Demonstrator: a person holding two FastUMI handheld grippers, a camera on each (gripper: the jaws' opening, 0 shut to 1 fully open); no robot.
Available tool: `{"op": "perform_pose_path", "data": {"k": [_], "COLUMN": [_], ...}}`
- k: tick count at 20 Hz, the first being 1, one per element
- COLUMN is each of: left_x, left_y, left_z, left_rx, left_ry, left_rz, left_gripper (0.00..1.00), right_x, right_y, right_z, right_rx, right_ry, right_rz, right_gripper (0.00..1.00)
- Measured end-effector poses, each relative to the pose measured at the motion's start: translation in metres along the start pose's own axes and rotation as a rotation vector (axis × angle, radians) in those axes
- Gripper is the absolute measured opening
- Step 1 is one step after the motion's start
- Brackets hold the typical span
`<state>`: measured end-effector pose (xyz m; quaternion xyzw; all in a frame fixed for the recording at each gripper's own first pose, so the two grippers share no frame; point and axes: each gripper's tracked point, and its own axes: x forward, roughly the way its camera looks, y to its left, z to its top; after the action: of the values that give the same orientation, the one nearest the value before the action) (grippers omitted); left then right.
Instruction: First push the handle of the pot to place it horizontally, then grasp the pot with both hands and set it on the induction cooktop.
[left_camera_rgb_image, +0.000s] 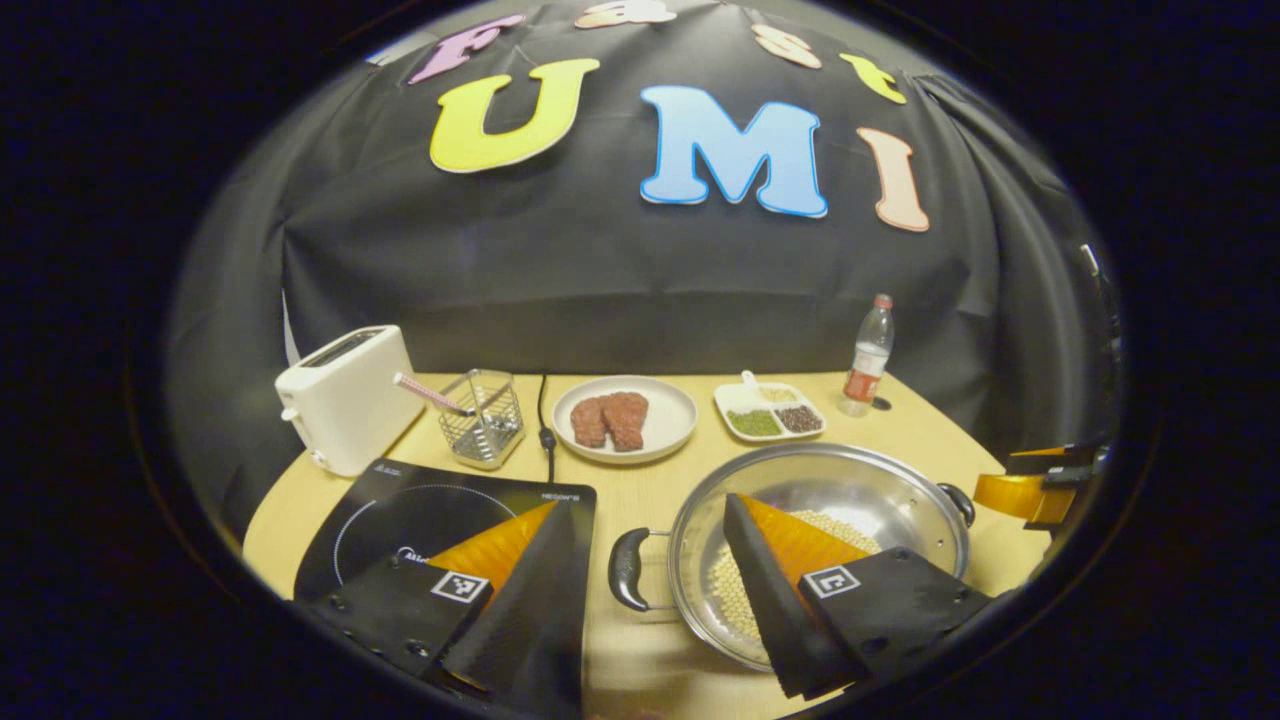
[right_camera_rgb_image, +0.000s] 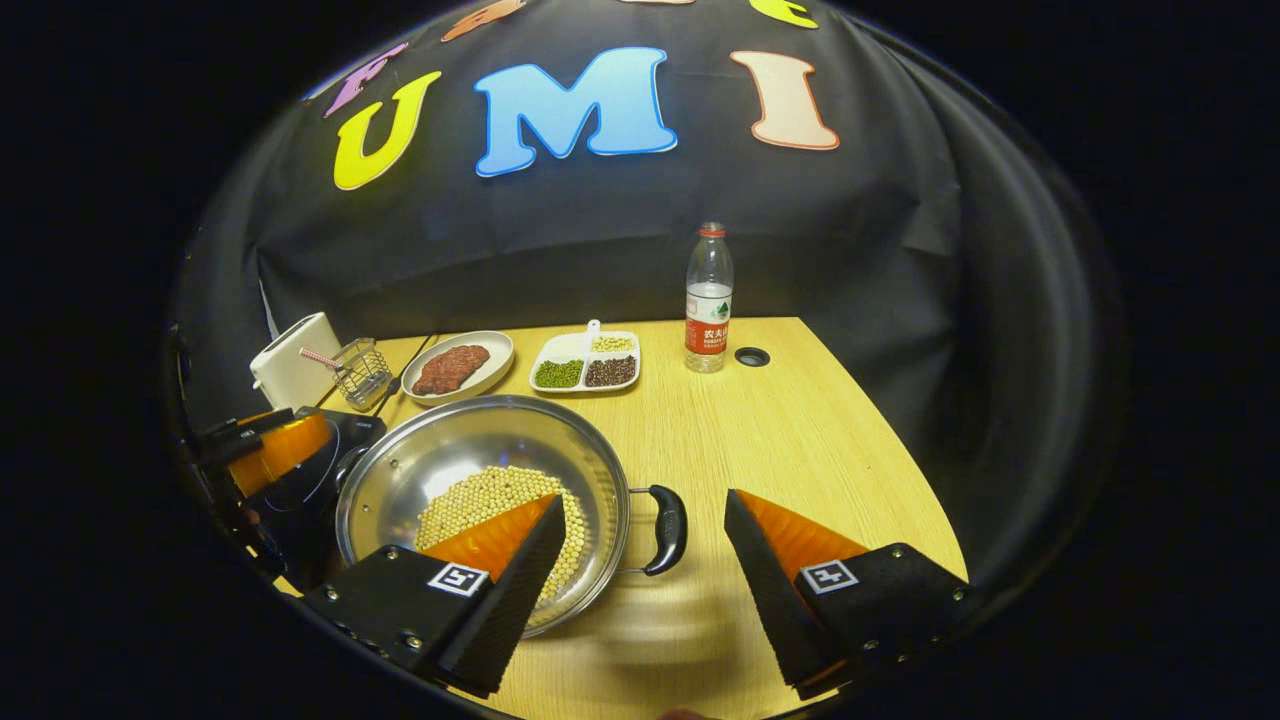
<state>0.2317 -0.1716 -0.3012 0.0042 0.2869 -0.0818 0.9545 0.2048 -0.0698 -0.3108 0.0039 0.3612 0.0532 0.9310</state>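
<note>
A steel pot (left_camera_rgb_image: 835, 480) holding pale beans stands on the wooden table, to the right of the black induction cooktop (left_camera_rgb_image: 400, 510). Its two black handles lie left (left_camera_rgb_image: 627, 568) and right (left_camera_rgb_image: 958, 500) in the left gripper view. My left gripper (left_camera_rgb_image: 642, 502) is open, its fingers standing either side of the left handle, apart from it. In the right gripper view my right gripper (right_camera_rgb_image: 645, 497) is open around the pot's (right_camera_rgb_image: 470, 435) right handle (right_camera_rgb_image: 665, 528) without touching it. The other gripper (right_camera_rgb_image: 265, 450) shows past the pot, over the cooktop (right_camera_rgb_image: 335, 455).
Along the back stand a white toaster (left_camera_rgb_image: 345, 410), a wire basket (left_camera_rgb_image: 485, 418) with a straw, a plate of meat (left_camera_rgb_image: 660, 425), a divided dish of beans (left_camera_rgb_image: 770, 412) and a water bottle (left_camera_rgb_image: 868, 358). A black cable (left_camera_rgb_image: 545, 415) runs to the cooktop. Bare table lies right of the pot (right_camera_rgb_image: 800, 430).
</note>
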Motion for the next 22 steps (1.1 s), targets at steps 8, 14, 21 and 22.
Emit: {"op": "perform_pose_path", "data": {"k": [8,14,21,22], "left_x": [0.044,0.054,0.061,0.062], "left_y": [-0.004,-0.013,-0.015,-0.016], "left_z": [-0.042,-0.063,-0.065,-0.065], "left_rx": [-0.008,-0.01,0.035,0.042], "left_ry": [0.136,0.201,0.214,0.216], "left_rz": [-0.034,-0.055,-0.042,-0.039], "left_gripper": [0.99,0.99,0.98,0.96], "right_x": [0.029,0.042,0.057,0.058], "right_y": [0.003,0.005,0.007,0.006], "right_z": [-0.011,-0.025,-0.044,-0.047], "right_rx": [0.032,0.038,0.06,0.066], "right_ry": [0.064,0.115,0.184,0.191], "right_rz": [-0.014,-0.019,-0.02,-0.021], "right_gripper": [0.98,0.99,0.99,0.99]}}
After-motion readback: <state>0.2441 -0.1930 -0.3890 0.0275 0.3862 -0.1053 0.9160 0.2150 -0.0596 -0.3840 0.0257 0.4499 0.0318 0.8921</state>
